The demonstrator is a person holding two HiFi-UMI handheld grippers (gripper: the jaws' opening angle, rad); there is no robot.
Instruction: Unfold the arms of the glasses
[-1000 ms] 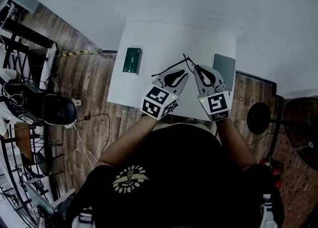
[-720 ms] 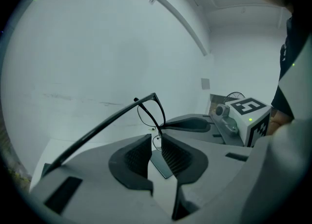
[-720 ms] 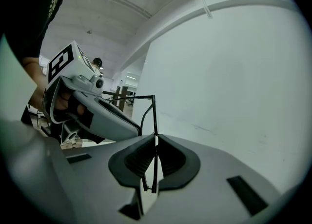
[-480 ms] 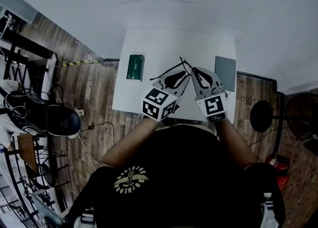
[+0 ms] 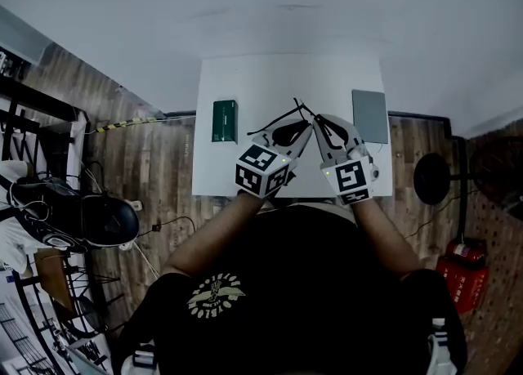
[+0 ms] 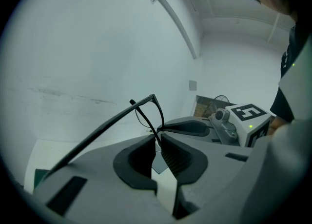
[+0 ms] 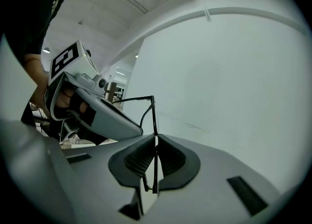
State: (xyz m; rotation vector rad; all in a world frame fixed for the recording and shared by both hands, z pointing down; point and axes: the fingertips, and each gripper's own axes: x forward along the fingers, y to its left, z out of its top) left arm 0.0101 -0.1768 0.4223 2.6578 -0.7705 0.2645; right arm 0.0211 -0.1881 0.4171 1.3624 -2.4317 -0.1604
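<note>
- White rectangular bench (image 5: 245, 79): glasses raised above it; task judged roughly half done.
- Left fingers (image 6: 176, 154): narrow, clamped on black thin-framed glasses (image 6: 152, 97); the arm left of them looks swung out.
- Right fingers (image 7: 169, 159): narrow, pinching the frame's other side; second arm seemingly not fully open.
- Grey flat panel (image 5: 370, 116): right of right fingers, apart.
- Dark green box (image 5: 224, 120): left of left fingers; no obstruction.

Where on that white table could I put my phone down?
Free: the far strip of table beyond the green box, glasses and grey slab. Crowded: the near middle, where the left claw and right claw grip the glasses.
</note>
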